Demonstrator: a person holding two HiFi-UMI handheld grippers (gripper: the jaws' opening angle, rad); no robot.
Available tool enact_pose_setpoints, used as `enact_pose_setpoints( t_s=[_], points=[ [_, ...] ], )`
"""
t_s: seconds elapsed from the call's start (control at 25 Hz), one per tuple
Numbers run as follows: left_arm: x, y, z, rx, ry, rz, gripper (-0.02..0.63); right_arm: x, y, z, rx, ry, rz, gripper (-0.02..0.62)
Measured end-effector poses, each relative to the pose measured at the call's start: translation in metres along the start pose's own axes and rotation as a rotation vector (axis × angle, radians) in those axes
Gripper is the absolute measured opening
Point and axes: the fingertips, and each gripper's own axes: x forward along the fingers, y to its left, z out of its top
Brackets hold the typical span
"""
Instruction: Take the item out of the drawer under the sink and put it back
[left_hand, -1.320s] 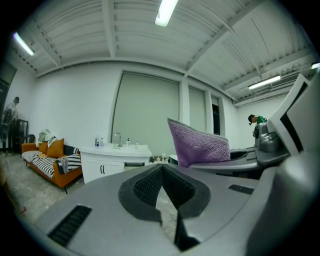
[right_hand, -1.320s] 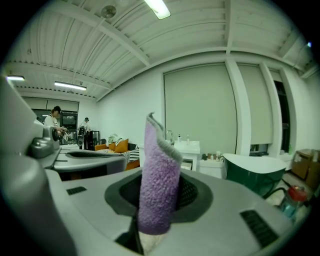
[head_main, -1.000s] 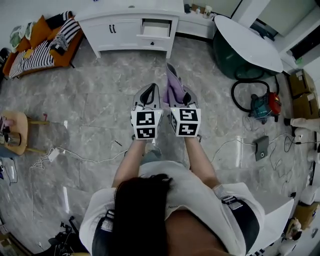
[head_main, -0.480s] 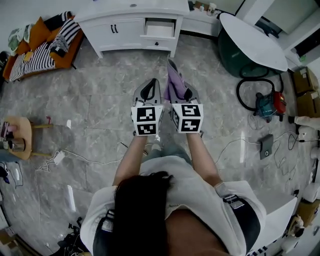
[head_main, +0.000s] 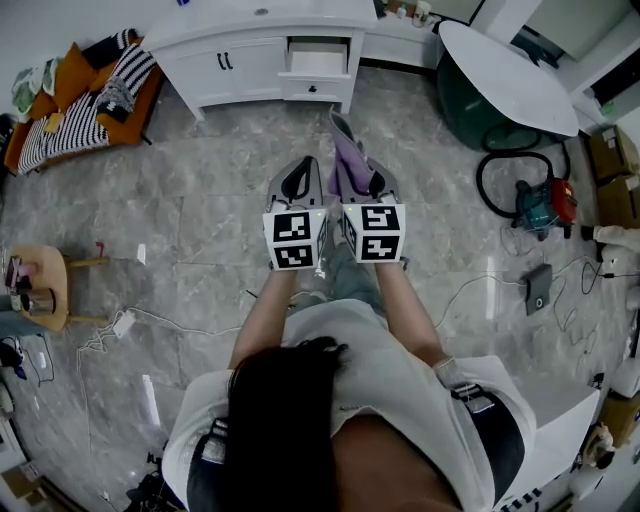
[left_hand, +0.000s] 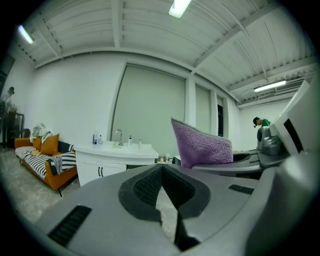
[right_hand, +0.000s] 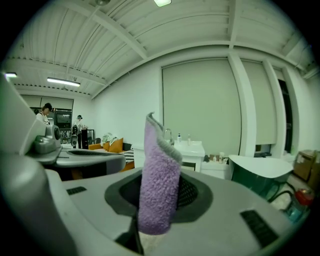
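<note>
A folded purple towel (head_main: 346, 158) stands upright between the jaws of my right gripper (head_main: 358, 178), which is shut on it; in the right gripper view the towel (right_hand: 159, 180) fills the gap between the pads. Close to its left, my left gripper (head_main: 298, 172) is held level with nothing in it, and its pads (left_hand: 150, 187) meet at the tip. Ahead across the floor stands the white sink cabinet (head_main: 250, 50), with its upper right drawer (head_main: 318, 60) pulled open. Both grippers are still well short of it.
A striped and orange sofa (head_main: 80, 100) is at the far left. A white round table (head_main: 505, 75) stands right of the cabinet, a vacuum cleaner (head_main: 535, 205) with its hose lies at the right, cables cross the marble floor, and a small wooden table (head_main: 40, 290) sits left.
The person has stepped forward with both grippers side by side, so the floor and cabinet have slid down towards me. The towel stays gripped as before.
</note>
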Motion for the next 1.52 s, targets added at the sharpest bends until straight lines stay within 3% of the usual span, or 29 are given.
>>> enact_pose_setpoints(
  t_s=[0.44,1.0,1.52],
  points=[
    [0.091,0.018,0.007,-0.004,0.023,0.023,0.003,0.082,-0.044,0.031,0.0,-0.038,0.038,0.123],
    [0.233,0.028,0.032,-0.002,0.038,0.071,0.003,0.197,-0.133,0.052,-0.015,0.018,0.083,0.123],
    [0.307,0.025,0.037,-0.025,0.047,0.084,0.003,0.254,-0.184,0.055,0.001,0.035,0.117,0.123]
  ],
)
